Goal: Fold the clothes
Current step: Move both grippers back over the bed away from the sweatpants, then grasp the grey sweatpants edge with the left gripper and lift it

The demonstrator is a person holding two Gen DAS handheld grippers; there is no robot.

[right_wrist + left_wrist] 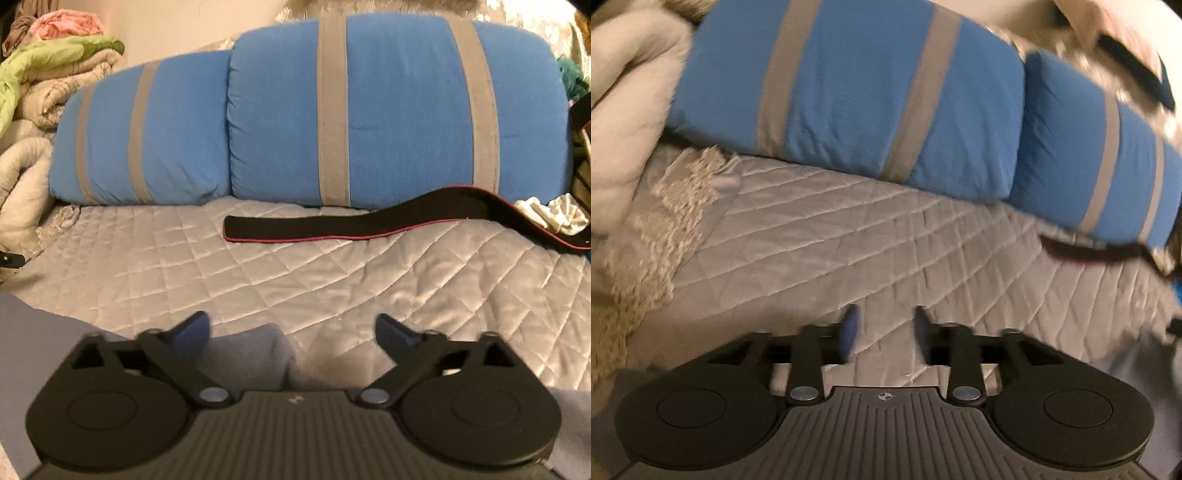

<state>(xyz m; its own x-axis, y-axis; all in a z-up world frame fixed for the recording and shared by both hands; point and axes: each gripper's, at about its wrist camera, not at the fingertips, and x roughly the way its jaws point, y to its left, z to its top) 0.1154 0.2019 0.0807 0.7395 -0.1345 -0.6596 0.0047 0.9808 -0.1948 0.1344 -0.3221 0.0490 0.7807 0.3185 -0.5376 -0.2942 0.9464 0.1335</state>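
Quilted grey bedspread point(332, 273) is carrying a grey-blue garment point(251, 350) at its near edge, under my wide-open right gripper point(293, 328). I am keeping my left gripper point(884, 328) partly open, holding nothing. Blue pillows point(399, 110) are lining the far edge.

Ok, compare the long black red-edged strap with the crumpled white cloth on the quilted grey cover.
The long black red-edged strap lies flat and stretched out; the crumpled white cloth is bunched in a heap. The strap is dark with red piping, the cloth plain white. Both rest on the quilted grey cover, below the blue pillows.
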